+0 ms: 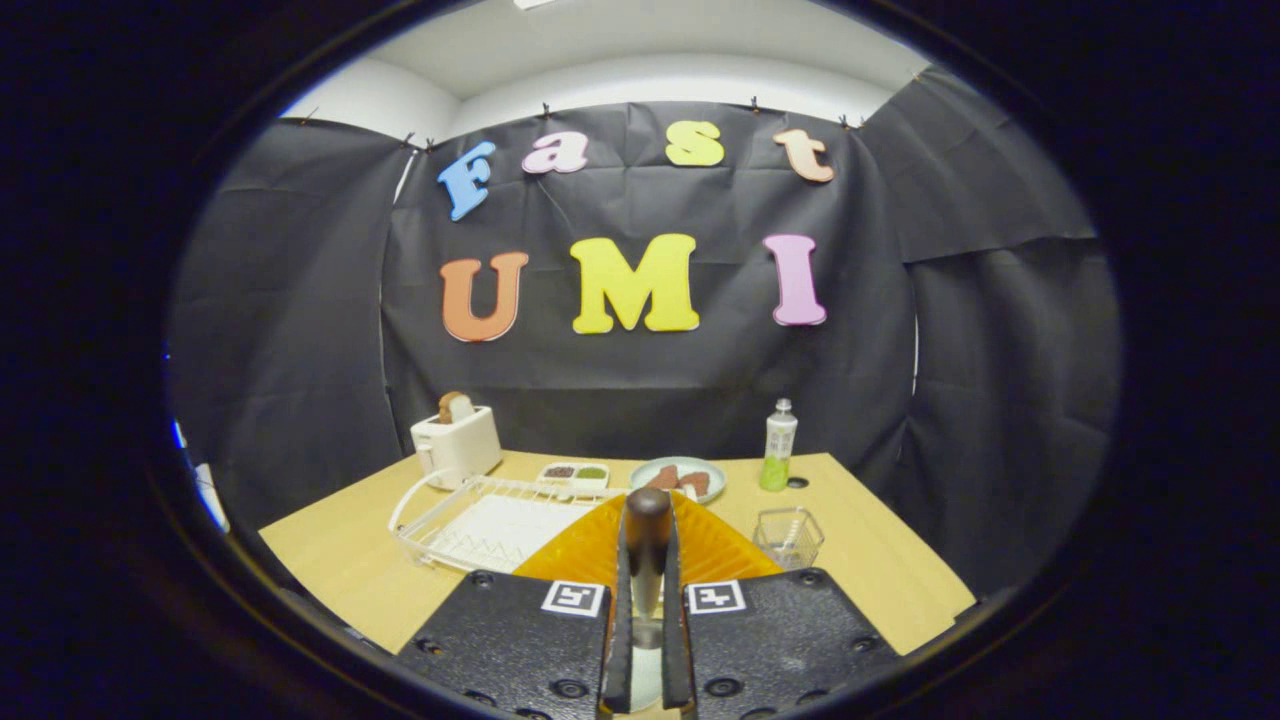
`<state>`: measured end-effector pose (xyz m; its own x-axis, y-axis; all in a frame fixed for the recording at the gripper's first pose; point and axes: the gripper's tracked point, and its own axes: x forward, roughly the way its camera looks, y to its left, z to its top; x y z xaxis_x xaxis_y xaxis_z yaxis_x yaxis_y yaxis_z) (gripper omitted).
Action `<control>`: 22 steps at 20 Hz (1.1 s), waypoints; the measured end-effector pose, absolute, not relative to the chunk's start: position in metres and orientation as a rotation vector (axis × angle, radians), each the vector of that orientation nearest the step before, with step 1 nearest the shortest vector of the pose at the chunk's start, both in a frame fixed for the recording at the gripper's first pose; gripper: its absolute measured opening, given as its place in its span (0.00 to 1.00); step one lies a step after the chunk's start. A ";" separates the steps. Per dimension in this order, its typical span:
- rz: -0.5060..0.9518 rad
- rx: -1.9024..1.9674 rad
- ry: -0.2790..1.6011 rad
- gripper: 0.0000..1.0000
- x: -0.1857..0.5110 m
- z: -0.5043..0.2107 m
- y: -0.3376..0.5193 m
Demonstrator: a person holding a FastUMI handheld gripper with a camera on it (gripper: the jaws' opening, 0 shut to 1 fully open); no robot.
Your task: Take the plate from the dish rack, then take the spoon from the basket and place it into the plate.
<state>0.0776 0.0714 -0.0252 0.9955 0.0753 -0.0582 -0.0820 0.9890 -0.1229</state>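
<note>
Holding the spoon (648, 530) tight between its 2 fingers, the gripper (648, 600) hangs right over the orange plate (580, 550) on the bench (860, 560); dropped from this height, the spoon could bounce out.

From my seat the booth reads evenly lit from above, a bright fixture just showing at the ceiling, so the table (860, 560) looks warm and well exposed while the dark cloth walls soak up light. Shadows are soft and short; I see only a small one beside the bottle (779, 445). A faint sheen sits on the spoon (648, 535) handle held close between the fingers. The fisheye bends the table's edges and the wall seams strongly outward. Near parts look slightly soft; the far objects are fairly sharp.
</note>
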 end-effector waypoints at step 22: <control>-0.029 -0.162 0.025 0.25 0.083 -0.125 0.085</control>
<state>0.0834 0.0851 -0.1254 0.9992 -0.0312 -0.0230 0.0271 0.9865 -0.1617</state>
